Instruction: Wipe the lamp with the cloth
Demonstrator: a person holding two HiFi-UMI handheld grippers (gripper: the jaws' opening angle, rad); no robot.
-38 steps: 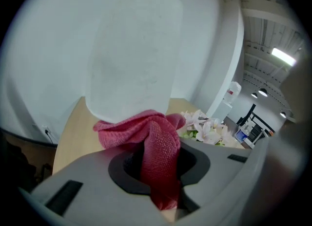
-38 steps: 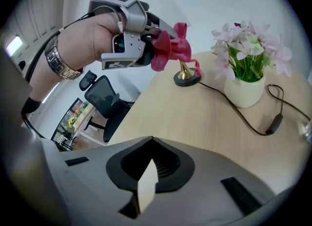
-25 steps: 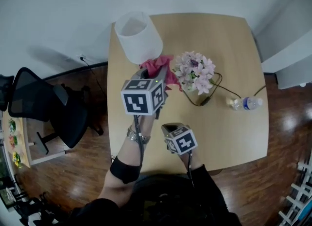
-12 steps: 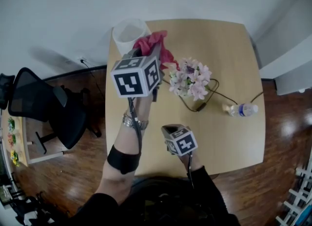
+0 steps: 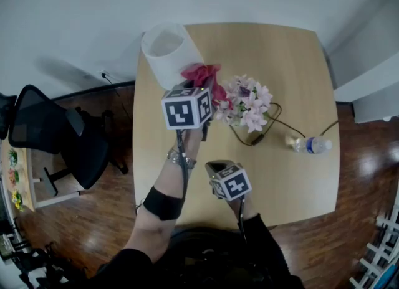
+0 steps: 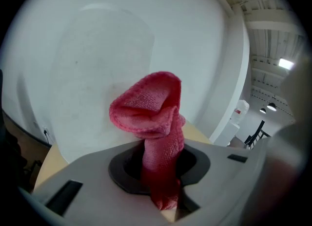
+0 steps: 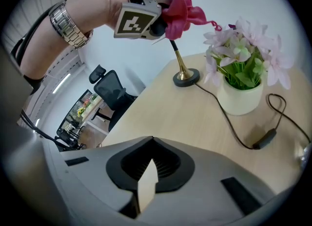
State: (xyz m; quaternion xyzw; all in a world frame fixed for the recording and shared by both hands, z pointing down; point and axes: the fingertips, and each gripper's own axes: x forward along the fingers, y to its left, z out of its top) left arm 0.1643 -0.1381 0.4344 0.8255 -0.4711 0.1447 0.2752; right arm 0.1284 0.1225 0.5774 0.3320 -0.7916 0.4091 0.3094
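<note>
The lamp's white shade (image 5: 167,50) stands at the table's far left corner and fills the left gripper view (image 6: 92,69). Its brass base (image 7: 185,78) shows in the right gripper view. My left gripper (image 5: 198,88) is shut on a red cloth (image 5: 203,75), whose folded end (image 6: 151,108) sticks out in front of the shade's side; whether it touches the shade I cannot tell. From the right gripper view, that gripper (image 7: 152,13) and the cloth (image 7: 183,9) are raised above the table. My right gripper (image 5: 215,169) hangs shut and empty over the table's near side (image 7: 146,186).
A pot of pink flowers (image 5: 246,102) stands just right of the cloth. The lamp's black cable with a switch (image 7: 265,140) loops behind it. A water bottle (image 5: 310,144) lies at the right. The wooden table (image 5: 287,63) has a black office chair (image 5: 56,135) to its left.
The left gripper carried the cloth up towards the shade's top rim, then came back down its side. The right gripper has stayed where it was.
</note>
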